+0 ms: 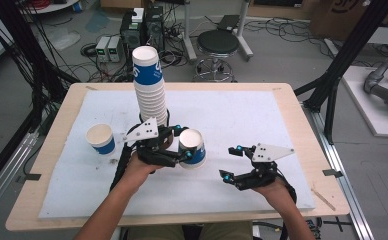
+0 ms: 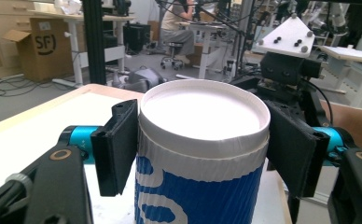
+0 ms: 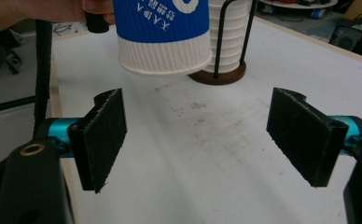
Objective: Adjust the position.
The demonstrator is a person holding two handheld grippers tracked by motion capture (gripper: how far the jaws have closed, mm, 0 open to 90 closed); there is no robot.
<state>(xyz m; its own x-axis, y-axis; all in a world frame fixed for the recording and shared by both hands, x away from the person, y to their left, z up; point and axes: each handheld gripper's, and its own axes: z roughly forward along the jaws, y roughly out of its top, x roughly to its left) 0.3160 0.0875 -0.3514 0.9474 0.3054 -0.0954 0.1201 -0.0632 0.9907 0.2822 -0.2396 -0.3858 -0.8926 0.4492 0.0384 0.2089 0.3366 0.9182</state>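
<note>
A blue-and-white paper cup (image 1: 192,148) stands upright between the jaws of my left gripper (image 1: 184,142), whose pads press on its ribbed wall just under the rim. The left gripper view has that cup (image 2: 202,112) close up, mouth upward and with nothing inside, in the shut left gripper (image 2: 205,145). In the right gripper view the cup (image 3: 163,32) hangs clear above the white mat (image 3: 207,154). My right gripper (image 1: 231,162) sits to the cup's right, low over the mat. Its jaws stand wide apart with nothing between them, as the right gripper (image 3: 200,140) view confirms.
A tall stack of the same cups (image 1: 150,85) rises from a wire holder with a round brown base (image 3: 219,75) just behind my left gripper. Another single cup (image 1: 101,138) stands on the mat at the left. The wooden table edge (image 1: 302,150) borders the mat.
</note>
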